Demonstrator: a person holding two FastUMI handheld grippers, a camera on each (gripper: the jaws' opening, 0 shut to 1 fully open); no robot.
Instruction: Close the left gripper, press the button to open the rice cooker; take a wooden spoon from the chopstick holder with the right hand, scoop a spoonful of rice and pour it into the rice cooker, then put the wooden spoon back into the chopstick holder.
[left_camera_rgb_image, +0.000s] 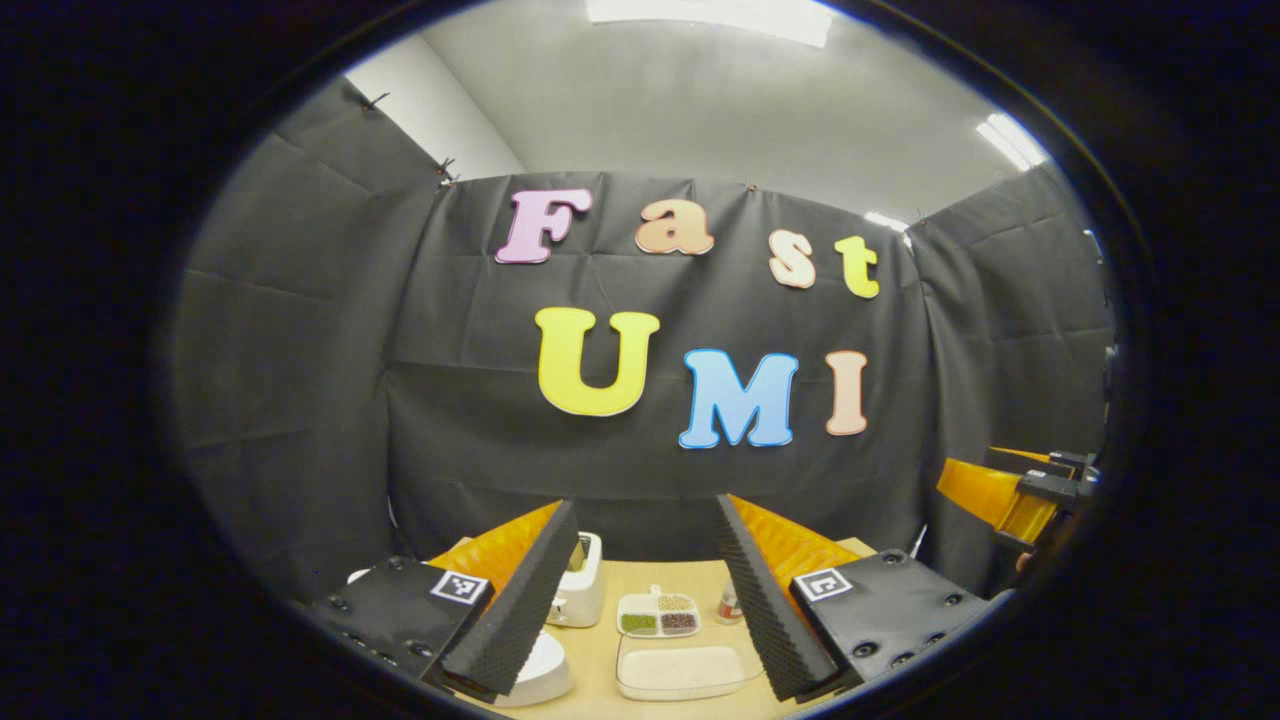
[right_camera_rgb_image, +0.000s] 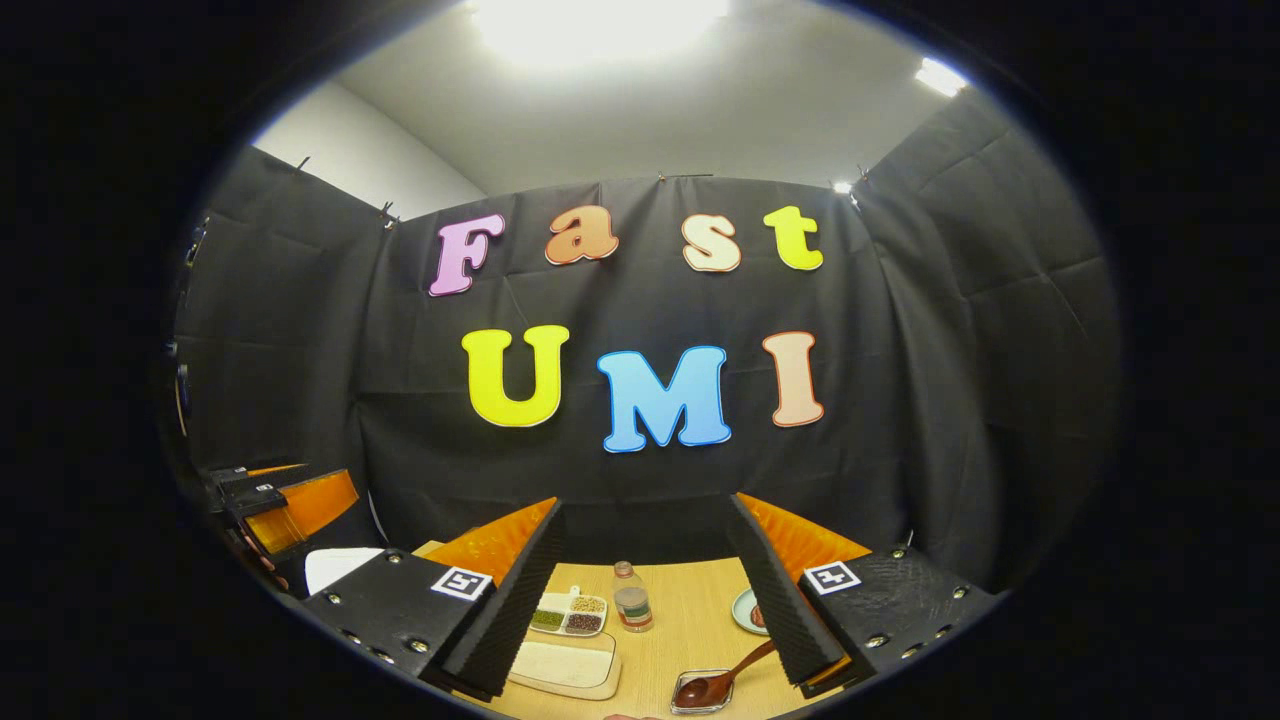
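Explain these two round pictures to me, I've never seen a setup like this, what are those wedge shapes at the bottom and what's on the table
There is no robot here. A person holds a two-finger tool in each hand, and a small fisheye camera rides on each tool, looking forward along its fingers. The wedges at the bottom are those fingers.

The left gripper view shows the left tongs open and holding nothing. The right tool pokes in at its right edge. The right gripper view shows the right tongs, also open and empty.

Below lies a wooden table. On it are a white rice cooker, a small divided dish of beans, a tray of rice, a small bottle, and a wooden spoon resting in a little dish.
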